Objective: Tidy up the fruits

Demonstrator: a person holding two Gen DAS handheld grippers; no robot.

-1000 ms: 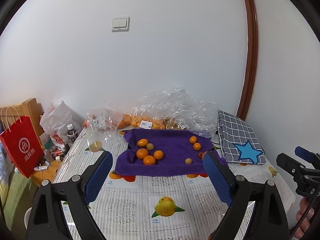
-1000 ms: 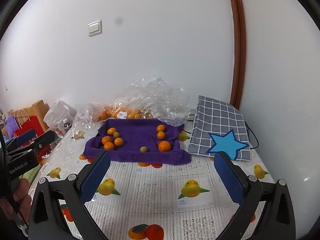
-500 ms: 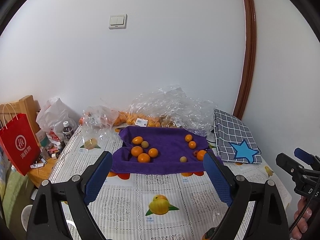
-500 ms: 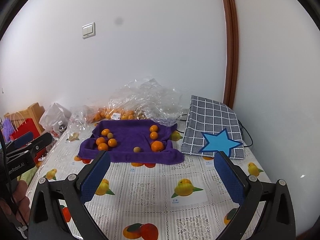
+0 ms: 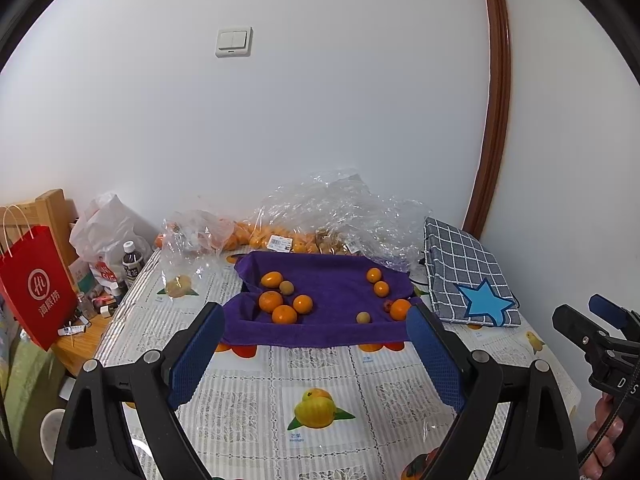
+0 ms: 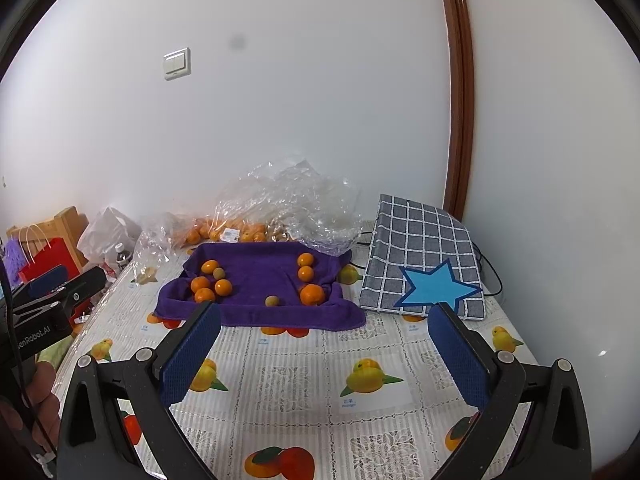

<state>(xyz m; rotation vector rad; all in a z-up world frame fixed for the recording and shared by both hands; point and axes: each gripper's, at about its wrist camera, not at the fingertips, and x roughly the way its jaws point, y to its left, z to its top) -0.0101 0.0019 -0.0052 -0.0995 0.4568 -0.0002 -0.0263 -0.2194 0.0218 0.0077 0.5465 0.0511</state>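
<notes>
From the left wrist, you are holding the left gripper (image 5: 314, 354) with its jaws wide apart and nothing between them, above the printed tablecloth (image 5: 256, 384) and well short of the purple towel (image 5: 328, 284) where the fruit is lying. The risk I am judging here: the fruits are round and sitting on soft, rumpled cloth, so a pad nudging one could be sending it rolling off the towel's front edge, and the clear bags (image 5: 340, 208) behind could be snagging a finger if you are reaching too deep. Counting on the towel in this view: seven oranges, four in a left cluster (image 5: 285, 304) and three at the right (image 5: 382, 289), plus two small brown fruits (image 5: 286, 288), and one tiny reddish thing by the right orange that is too small to name. From the right wrist, you are keeping the right gripper (image 6: 324, 354) spread open and empty too, also over the tablecloth near the towel (image 6: 260, 276). The count is matching: seven oranges (image 6: 312, 294) and two brown fruits (image 6: 272, 301). One checked cushion (image 6: 420, 256) is leaning just right of the towel, close enough that your right finger could be clipping it.
</notes>
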